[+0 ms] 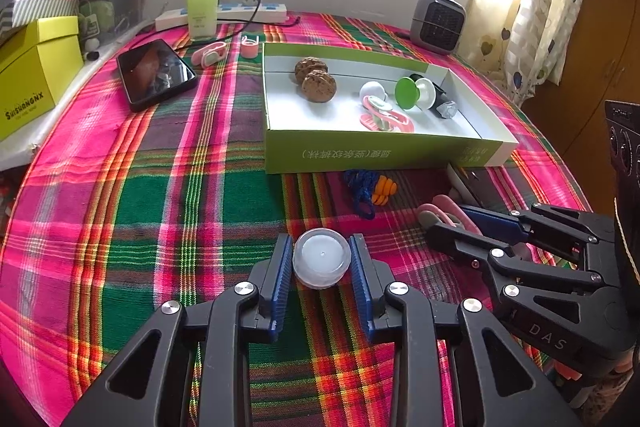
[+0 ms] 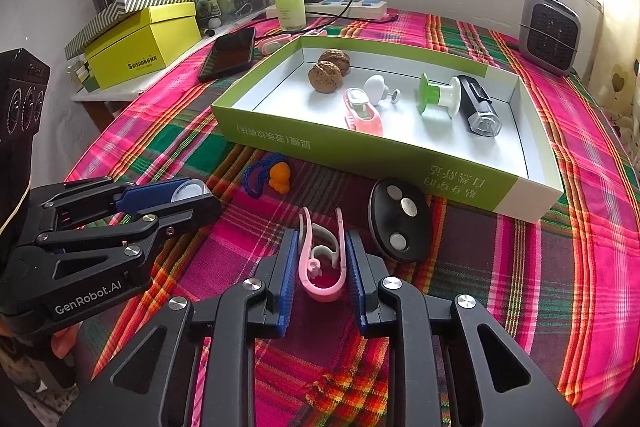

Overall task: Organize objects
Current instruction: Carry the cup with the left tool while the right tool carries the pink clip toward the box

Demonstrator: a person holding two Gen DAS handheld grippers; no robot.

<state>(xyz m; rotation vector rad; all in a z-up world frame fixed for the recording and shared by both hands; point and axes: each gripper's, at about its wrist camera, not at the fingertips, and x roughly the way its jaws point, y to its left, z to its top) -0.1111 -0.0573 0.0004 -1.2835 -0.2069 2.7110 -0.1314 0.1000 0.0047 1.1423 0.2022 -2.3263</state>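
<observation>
Both hand-held grippers down on the plaid-cloth surface (image 1: 120,187), each w/ an item between its pads.

Left hand-held gripper (image 1: 322,263) pinches a small round clear plastic pot w/ white lid (image 1: 322,259), blue pads tight on both sides, pot resting on the cloth. Right hand-held gripper (image 2: 322,267) has the pink U-shaped plastic clip (image 2: 322,267) between its pads, touching both arms; clip lies on the cloth, open end pointing away. Just beyond: black oval disc w/ three metal studs (image 2: 398,219), then the shallow green-and-white cardboard box (image 2: 360,155) w/ two brown walnuts (image 2: 326,75) and other bits inside. Orange figure on blue cord (image 2: 278,177) lies near the box front, between the two grippers.
</observation>
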